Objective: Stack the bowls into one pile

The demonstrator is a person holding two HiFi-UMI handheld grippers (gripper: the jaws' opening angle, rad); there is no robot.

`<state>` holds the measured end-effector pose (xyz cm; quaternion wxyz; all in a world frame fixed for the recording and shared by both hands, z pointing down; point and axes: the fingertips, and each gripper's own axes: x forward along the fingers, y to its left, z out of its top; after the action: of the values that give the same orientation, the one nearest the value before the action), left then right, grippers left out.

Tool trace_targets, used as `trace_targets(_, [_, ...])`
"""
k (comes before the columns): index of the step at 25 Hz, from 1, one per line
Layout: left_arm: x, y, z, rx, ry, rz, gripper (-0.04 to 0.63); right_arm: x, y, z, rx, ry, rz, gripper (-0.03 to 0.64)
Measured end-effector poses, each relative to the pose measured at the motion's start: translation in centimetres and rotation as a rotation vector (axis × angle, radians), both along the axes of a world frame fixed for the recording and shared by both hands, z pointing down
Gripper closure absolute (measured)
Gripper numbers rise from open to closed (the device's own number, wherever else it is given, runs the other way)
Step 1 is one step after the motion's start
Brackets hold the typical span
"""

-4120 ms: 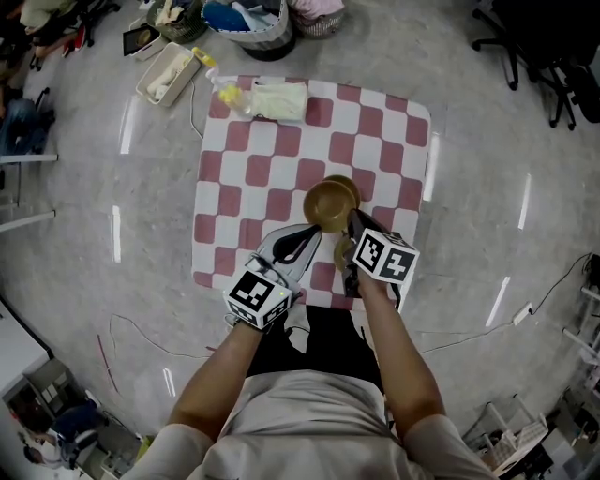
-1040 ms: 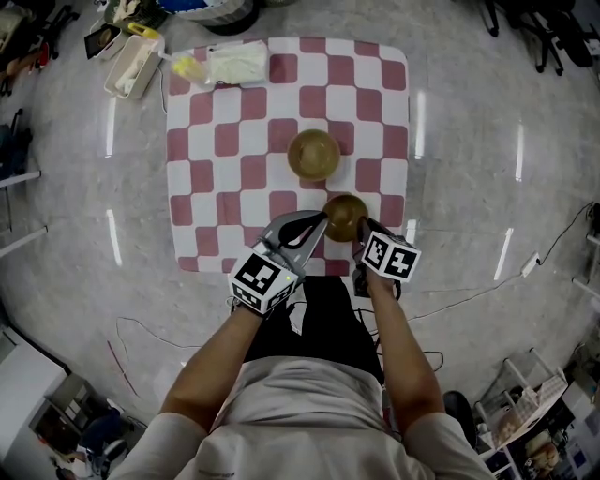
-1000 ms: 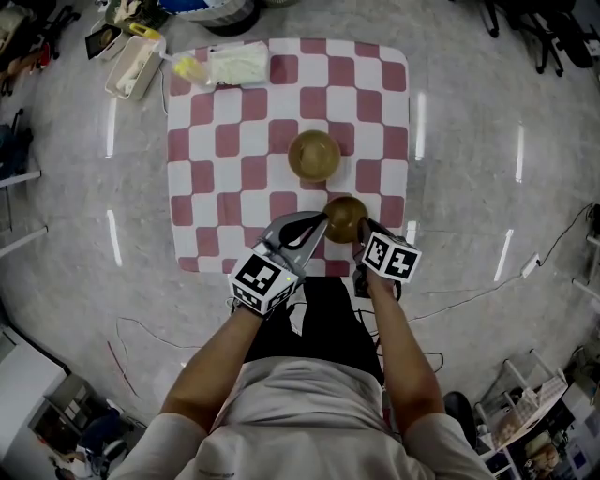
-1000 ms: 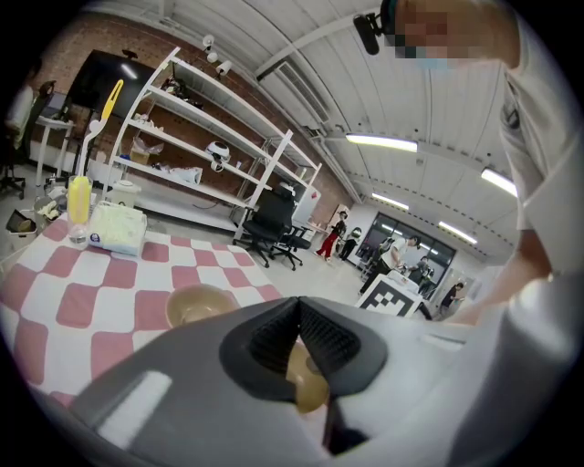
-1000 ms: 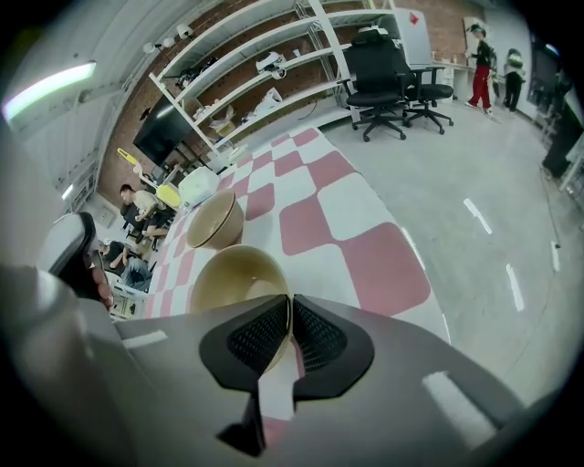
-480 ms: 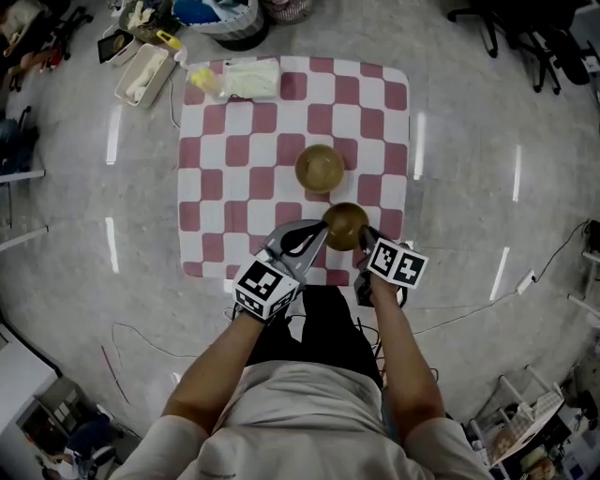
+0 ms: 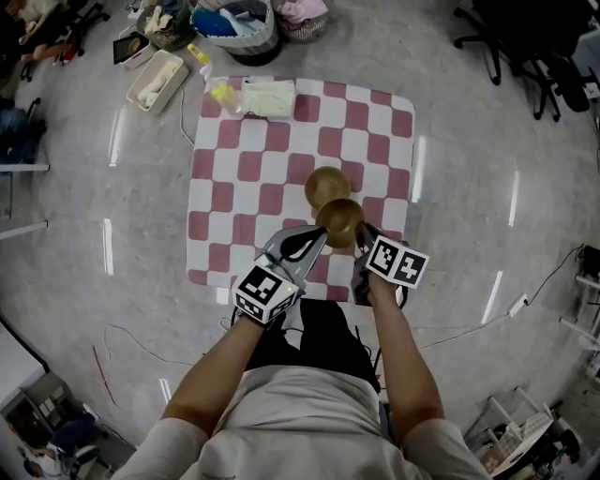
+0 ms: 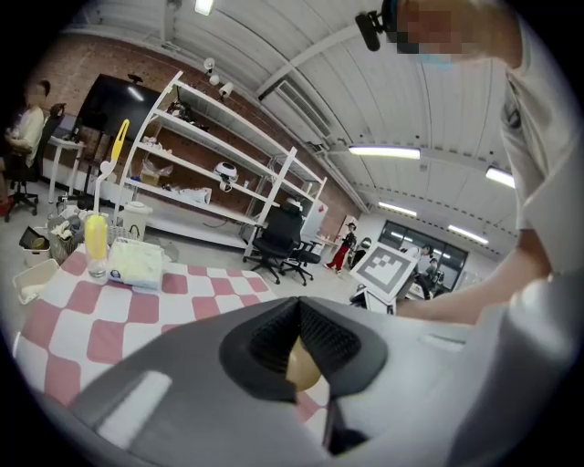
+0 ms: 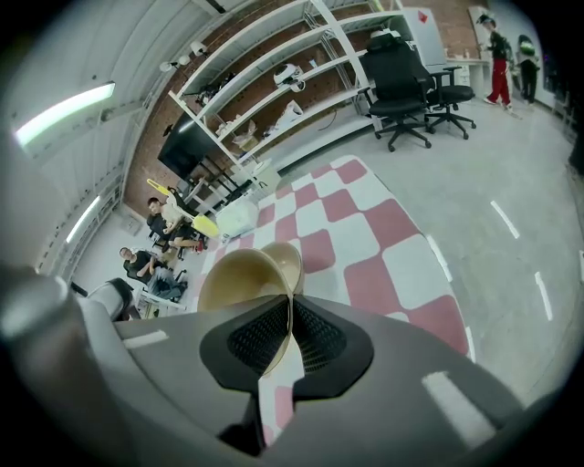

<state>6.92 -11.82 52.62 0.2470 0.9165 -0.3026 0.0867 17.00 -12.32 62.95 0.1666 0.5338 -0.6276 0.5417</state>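
A tan bowl (image 7: 325, 184) rests on the red-and-white checked cloth (image 7: 246, 167) on the floor. A second tan bowl (image 7: 340, 223) hangs tilted above the cloth, overlapping the first bowl's near edge in the head view. My right gripper (image 7: 359, 234) is shut on its rim. In the right gripper view the held bowl (image 9: 239, 277) sits between the pads of my right gripper (image 9: 287, 330), and the resting bowl (image 9: 288, 259) shows just behind it. My left gripper (image 7: 314, 241) is shut beside the held bowl's left side. In the left gripper view a bit of the bowl (image 8: 303, 367) shows past the closed pads of my left gripper (image 8: 297, 342).
At the cloth's far edge lie a yellow-capped bottle (image 7: 222, 95) and a pale pack (image 7: 269, 98). A white tray (image 7: 157, 81) and baskets (image 7: 234, 22) stand beyond on the floor. Office chairs (image 7: 548, 52) are at the far right. The person's legs are at the cloth's near edge.
The held bowl has moved away from me toward the bowl on the cloth; the gap seen a second ago has closed. Both grippers travelled with it.
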Motion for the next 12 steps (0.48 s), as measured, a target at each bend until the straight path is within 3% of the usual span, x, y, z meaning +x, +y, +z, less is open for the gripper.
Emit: trace_targets(12, [-1.4,-3.2,0.8,-0.018,-0.017,-0.059,0.589,-2.2,-6.4,2.0,0.013,0.03,-0.051,0.589])
